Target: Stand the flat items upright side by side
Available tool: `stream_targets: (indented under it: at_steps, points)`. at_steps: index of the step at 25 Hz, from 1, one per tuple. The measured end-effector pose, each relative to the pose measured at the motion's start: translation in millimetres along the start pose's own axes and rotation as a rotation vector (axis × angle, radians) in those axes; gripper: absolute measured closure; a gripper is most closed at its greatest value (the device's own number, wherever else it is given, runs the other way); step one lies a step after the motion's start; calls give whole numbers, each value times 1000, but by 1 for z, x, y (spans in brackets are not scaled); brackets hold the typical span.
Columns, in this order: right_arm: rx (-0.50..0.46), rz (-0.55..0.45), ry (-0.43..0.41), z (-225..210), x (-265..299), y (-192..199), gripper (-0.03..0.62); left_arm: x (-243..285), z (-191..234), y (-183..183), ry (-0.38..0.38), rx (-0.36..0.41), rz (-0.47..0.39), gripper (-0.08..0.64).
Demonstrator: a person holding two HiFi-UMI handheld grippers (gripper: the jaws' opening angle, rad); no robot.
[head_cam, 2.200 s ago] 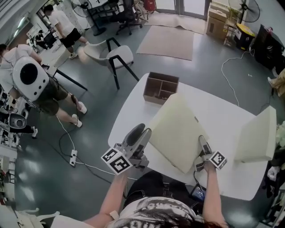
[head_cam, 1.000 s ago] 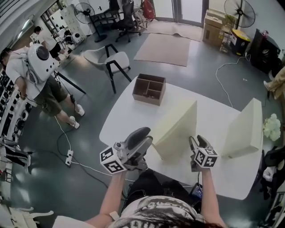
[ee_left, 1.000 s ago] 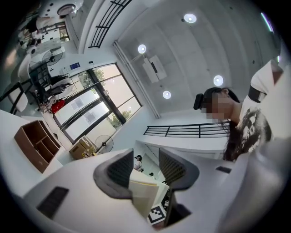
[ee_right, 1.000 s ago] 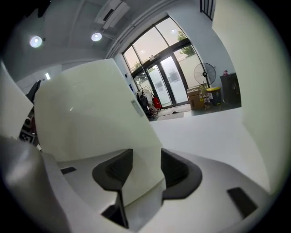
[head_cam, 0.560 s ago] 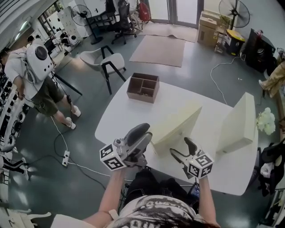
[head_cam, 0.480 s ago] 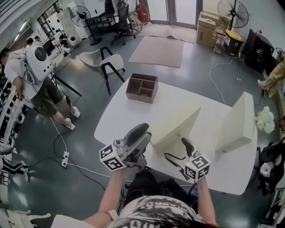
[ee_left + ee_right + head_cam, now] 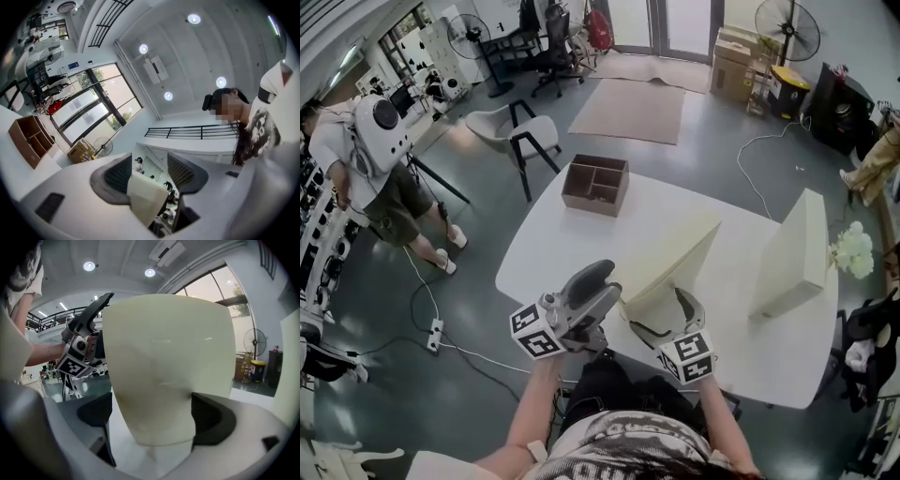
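Grey flooring is running out around a white table [image 7: 544,253], with a rug [image 7: 628,98], a chair [image 7: 530,131] and a person [image 7: 380,159] standing off to the left. At the table's far edge a wooden box [image 7: 595,185] is sitting, well apart from everything else. Two cream slabs are standing upright on the tabletop. The near slab [image 7: 675,258] is rising just in front of whoever is holding the tools, and the far slab [image 7: 792,248] is standing to its right, near the table's right edge, with bare tabletop showing between them. The left gripper [image 7: 607,283] [image 7: 147,173] is pointing up at the near slab's lower left corner. Its jaws have just been easing apart, and the corner is sitting between them, lying against one pad with a dark slit showing at the other. The right gripper [image 7: 661,314] [image 7: 152,416] is straddling the same slab's near edge. Its jaws have just been spreading to their widest and are flanking the foam without pinching it.
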State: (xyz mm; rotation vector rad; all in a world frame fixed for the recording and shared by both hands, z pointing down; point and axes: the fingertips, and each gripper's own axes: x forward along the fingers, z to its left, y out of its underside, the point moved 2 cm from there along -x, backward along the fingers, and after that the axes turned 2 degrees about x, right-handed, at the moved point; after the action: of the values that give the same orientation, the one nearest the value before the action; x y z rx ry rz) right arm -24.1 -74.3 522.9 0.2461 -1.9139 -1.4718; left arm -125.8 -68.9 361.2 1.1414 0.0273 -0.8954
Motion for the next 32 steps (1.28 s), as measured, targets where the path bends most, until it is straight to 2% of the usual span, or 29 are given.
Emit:
stream_targets:
  at_steps: [5, 7, 10, 12, 16, 18, 19, 21, 24, 26, 27, 29, 32]
  points:
    - [40, -12, -18, 0, -2, 1, 64, -9, 4, 31, 5, 99, 243, 254]
    - [49, -11, -20, -1, -1, 2, 64, -17, 10, 51, -9, 163, 379, 220]
    - [60, -6, -14, -5, -3, 6, 64, -27, 20, 86, -36, 272, 573, 207]
    - [80, -3, -2, -10, -8, 10, 64, -27, 25, 101, -69, 307, 605, 207]
    - [114, 15, 65, -26, -30, 30, 66, -22, 34, 107, -158, 320, 513, 209]
    - [126, 4, 162, -43, -52, 41, 84, -20, 34, 107, -183, 331, 488, 213]
    - [127, -11, 239, -54, -67, 45, 100, -19, 34, 107, -193, 338, 485, 216]
    - [116, -43, 440, -81, -102, 51, 139, -17, 33, 108, -211, 347, 483, 218]
    - [111, -85, 754, -125, -160, 55, 144, -12, 34, 111, -231, 351, 478, 219]
    - [127, -101, 903, -155, -189, 57, 144, -8, 34, 114, -237, 352, 483, 219]
    - [134, -103, 954, -170, -200, 58, 140, -6, 33, 115, -237, 353, 489, 219]
    - [152, -98, 1005, -198, -210, 60, 137, -2, 32, 119, -232, 357, 502, 219]
    - [185, -80, 1002, -231, -209, 63, 129, 2, 31, 122, -231, 361, 513, 219]
